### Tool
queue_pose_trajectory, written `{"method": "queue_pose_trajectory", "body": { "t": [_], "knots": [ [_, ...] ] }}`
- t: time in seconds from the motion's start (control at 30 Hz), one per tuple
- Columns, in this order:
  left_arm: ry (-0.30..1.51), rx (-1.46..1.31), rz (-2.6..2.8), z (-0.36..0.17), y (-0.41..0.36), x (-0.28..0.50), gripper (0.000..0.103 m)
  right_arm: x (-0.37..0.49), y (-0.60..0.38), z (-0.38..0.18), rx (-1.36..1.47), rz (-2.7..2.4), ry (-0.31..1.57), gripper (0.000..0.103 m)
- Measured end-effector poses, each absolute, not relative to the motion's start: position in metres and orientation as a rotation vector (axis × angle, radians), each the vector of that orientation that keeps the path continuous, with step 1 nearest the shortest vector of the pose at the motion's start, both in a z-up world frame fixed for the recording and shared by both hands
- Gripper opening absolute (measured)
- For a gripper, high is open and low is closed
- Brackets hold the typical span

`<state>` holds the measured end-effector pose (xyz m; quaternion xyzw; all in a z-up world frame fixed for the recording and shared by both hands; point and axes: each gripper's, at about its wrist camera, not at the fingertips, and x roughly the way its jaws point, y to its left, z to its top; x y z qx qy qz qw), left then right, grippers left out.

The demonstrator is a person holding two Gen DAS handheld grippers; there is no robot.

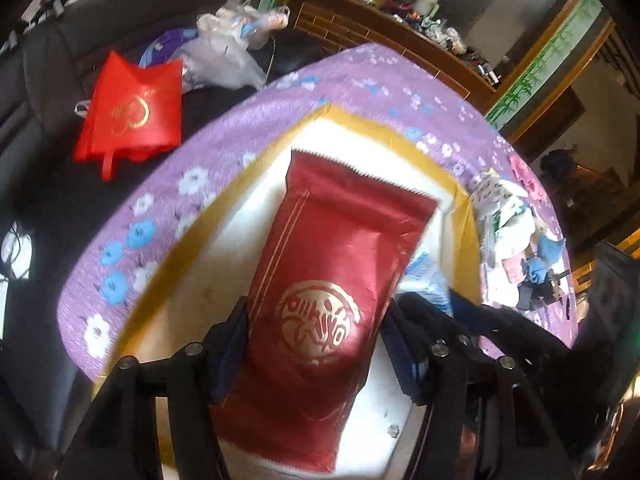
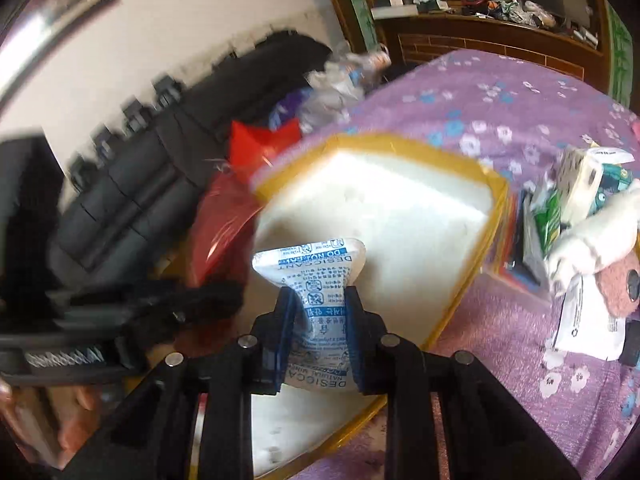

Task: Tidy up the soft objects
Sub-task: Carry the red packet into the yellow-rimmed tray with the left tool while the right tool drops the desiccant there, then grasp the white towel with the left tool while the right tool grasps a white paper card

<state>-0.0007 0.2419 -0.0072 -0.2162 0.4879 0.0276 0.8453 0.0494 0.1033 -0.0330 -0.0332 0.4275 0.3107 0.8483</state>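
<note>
Red pouch (image 1: 320, 300) lengthwise in left claw (image 1: 316, 344), serrated end forward (desiccant packet (image 2: 316, 304) in right claw (image 2: 318, 320))

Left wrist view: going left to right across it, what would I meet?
Red bag → red pouch held in the left tool over the white box → pile of soft things.

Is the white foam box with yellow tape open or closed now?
Open. The foam box has no lid on it; its white inner floor shows inside the yellow taped rim, seen in both wrist views.
</note>
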Motion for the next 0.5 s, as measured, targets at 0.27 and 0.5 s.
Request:
{"method": "queue_pose_trajectory", "body": {
  "t": [0.27,0.5],
  "knots": [
    [0.925,-0.592,-0.042,-0.006,0.239,0.004,0.091,0.036,0.070,-0.025,-0.021,0.702,0.864,0.050],
    [0.710,-0.544,0.013,0.039,0.218,-0.015,0.102,-0.004,-0.005,0.007,0.132,0.602,0.616,0.093]
  ]
}}
